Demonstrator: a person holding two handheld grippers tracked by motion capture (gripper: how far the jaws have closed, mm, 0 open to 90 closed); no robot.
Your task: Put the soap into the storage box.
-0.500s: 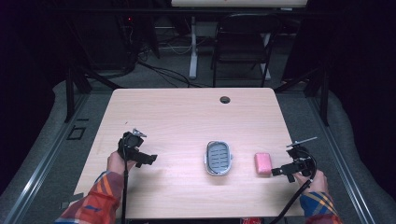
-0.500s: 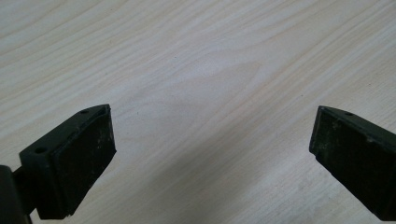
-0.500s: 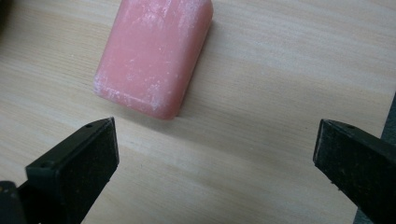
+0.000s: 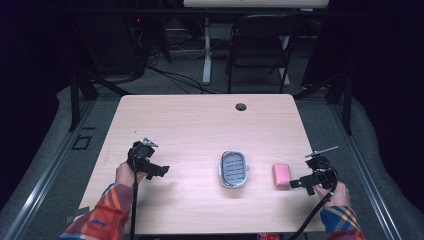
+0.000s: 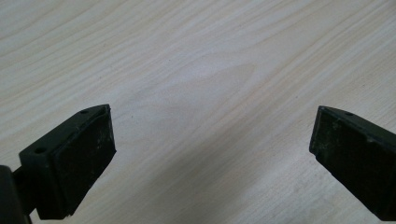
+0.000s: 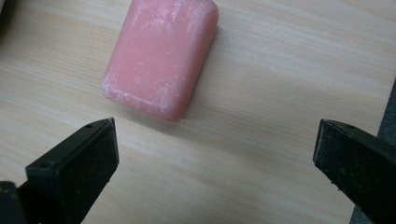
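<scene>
A pink bar of soap (image 4: 282, 175) lies flat on the wooden table (image 4: 200, 125) at the right, beside a grey oval soap dish (image 4: 234, 169) with a slotted floor. My right gripper (image 4: 299, 183) hovers just right of the soap, open, jaws pointing left toward it. In the right gripper view the soap (image 6: 161, 56) sits ahead of the wide-apart jaws, a little left of centre, with my right gripper (image 6: 215, 154) holding nothing. My left gripper (image 4: 161, 171) is at the table's left, open, over bare wood (image 5: 205, 93); its midpoint (image 5: 212, 149) is empty.
A round cable hole (image 4: 241, 107) sits near the table's far edge. A black folding chair (image 4: 260, 50) and a white desk leg (image 4: 206, 50) stand beyond the table. The table's right edge lies close beside the right gripper.
Nothing has visibly changed; both grippers, the soap and the dish stand where they were.
</scene>
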